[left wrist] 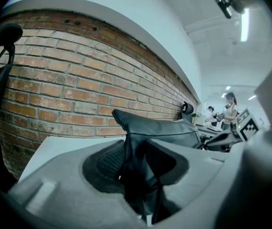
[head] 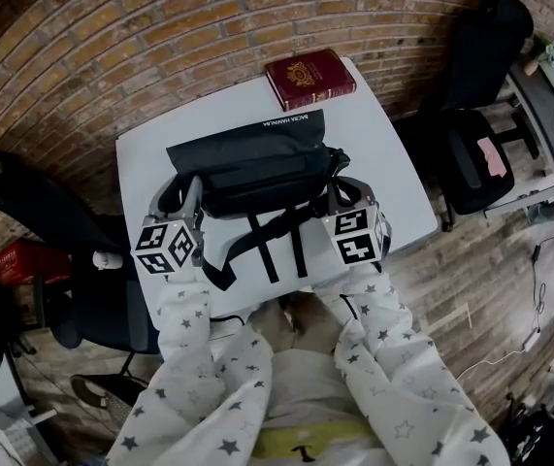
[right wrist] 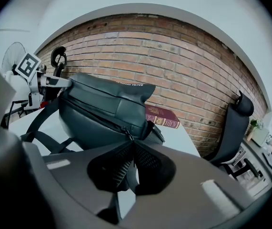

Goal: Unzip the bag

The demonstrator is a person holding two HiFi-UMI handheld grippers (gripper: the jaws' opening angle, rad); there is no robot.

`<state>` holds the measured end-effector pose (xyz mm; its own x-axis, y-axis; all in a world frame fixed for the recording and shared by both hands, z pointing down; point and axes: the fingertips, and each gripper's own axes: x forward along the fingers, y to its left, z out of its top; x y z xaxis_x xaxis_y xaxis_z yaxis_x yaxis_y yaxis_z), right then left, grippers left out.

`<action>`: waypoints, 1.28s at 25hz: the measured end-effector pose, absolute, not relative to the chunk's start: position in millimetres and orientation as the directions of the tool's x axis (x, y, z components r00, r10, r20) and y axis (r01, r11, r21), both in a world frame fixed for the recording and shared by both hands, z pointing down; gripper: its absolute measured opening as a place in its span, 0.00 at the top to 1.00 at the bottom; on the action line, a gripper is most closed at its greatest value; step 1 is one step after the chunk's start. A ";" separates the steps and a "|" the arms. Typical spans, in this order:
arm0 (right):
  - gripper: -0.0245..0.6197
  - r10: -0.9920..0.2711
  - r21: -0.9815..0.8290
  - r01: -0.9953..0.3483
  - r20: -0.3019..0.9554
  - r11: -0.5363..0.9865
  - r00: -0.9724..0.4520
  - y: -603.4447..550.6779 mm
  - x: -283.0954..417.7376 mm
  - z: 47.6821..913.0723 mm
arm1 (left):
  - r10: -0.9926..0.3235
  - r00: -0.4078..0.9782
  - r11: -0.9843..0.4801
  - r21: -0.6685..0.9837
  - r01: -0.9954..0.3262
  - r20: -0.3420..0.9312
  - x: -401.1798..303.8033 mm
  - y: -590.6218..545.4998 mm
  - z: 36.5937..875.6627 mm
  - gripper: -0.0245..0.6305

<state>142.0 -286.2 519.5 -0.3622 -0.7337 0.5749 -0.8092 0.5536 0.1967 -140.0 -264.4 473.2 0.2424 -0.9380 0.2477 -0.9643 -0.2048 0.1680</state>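
One dark bag (head: 247, 168) lying on one white table (head: 393, 163), left gripper (left wrist: 136, 161) clamping its fabric end, right gripper (right wrist: 131, 149) pinching the zipper pull (right wrist: 125, 133), jaws nearly together, one red book (head: 309, 78) resting behind

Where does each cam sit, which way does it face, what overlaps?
Head view: on the head, steeply down at table, bag, book; starred sleeves, left hand-held gripper and right hand-held gripper show.
Left gripper view: on the left one, along its jaws, shut on the bag's end, toward the brick wall.
Right gripper view: on the right one, along its jaws, shut on the zip pull, toward bag and book.
Shared: all see the bag; gripper views share the wall.
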 end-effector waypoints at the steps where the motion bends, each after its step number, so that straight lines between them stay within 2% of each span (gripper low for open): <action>1: 0.94 -0.725 0.174 -0.810 0.576 0.560 -0.377 -285.9 141.2 521.3 | -0.939 0.240 -0.201 0.174 -0.964 0.246 -139.8 -264.4 473.1 0.75; 5: 0.92 -0.701 0.083 -0.813 0.563 0.576 -0.439 -282.4 136.8 527.3 | -0.948 0.222 -0.175 0.209 -0.962 0.226 -143.7 -260.1 471.7 0.72; 8: 0.80 -0.702 0.028 -0.817 0.529 0.576 -0.476 -281.6 137.6 523.4 | -0.960 0.197 -0.155 0.206 -0.966 0.200 -150.0 -252.6 463.1 0.69; 10: 0.80 -0.701 0.014 -0.808 0.506 0.589 -0.502 -280.8 136.6 516.4 | -0.962 0.198 -0.161 0.194 -0.968 0.190 -148.6 -246.3 456.6 0.69; 13: 0.80 -0.703 -0.005 -0.798 0.469 0.603 -0.535 -279.3 132.7 503.1 | -0.957 0.220 -0.192 0.157 -0.969 0.190 -135.6 -237.2 450.9 0.76; 17: 0.88 -0.713 -0.024 -0.788 0.408 0.616 -0.570 -280.8 125.7 482.1 | -0.952 0.238 -0.215 0.131 -0.968 0.190 -117.4 -230.4 447.1 0.91; 20: 0.94 -0.715 -0.030 -0.775 0.365 0.631 -0.596 -281.3 121.4 468.3 | -0.951 0.244 -0.221 0.133 -0.966 0.190 -109.3 -225.1 445.6 0.96; 32: 0.95 -0.675 -0.143 -0.691 0.150 0.708 -0.723 -276.6 106.7 407.1 | -0.953 0.251 -0.230 0.138 -0.963 0.167 -99.0 -211.0 418.4 0.96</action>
<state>106.7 -276.6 407.1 -0.7226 -0.6749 0.1496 -0.6912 0.7083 -0.1430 -99.0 -211.0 418.4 0.2511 -0.9534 0.1673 -0.9635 -0.2295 0.1380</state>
